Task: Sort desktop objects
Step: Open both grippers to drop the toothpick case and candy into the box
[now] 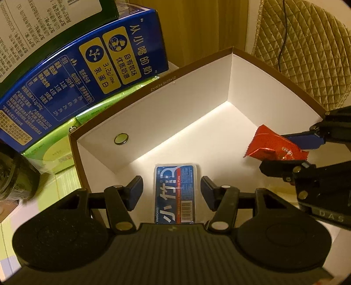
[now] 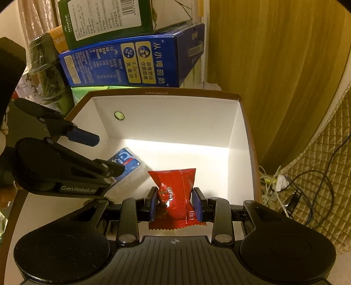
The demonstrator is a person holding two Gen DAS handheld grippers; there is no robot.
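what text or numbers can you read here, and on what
"从小喝的奶", "自有牧场 优质奶源", "3.2g/100mL 乳蛋白": blue milk carton.
"ZYW34.5x25x12": box rim.
"小竹": floss pack; its smaller print is blurred.
"GenRobot.AI": left gripper.
"DAS": right gripper body, cut off.
Green box label, carton's nutrition table and red packet label: too small to read.

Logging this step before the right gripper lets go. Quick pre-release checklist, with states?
1. Right gripper shut on red snack packet: ok.
2. Packet inside the white box walls: ok.
3. Packet resting on the box floor: cannot tell.
4. Left gripper open, apart from the floss pick box: ok.
5. Floss pick box lying flat in the box: ok.
6. Left gripper out of the packet's drop spot: ok, it is off to the side.
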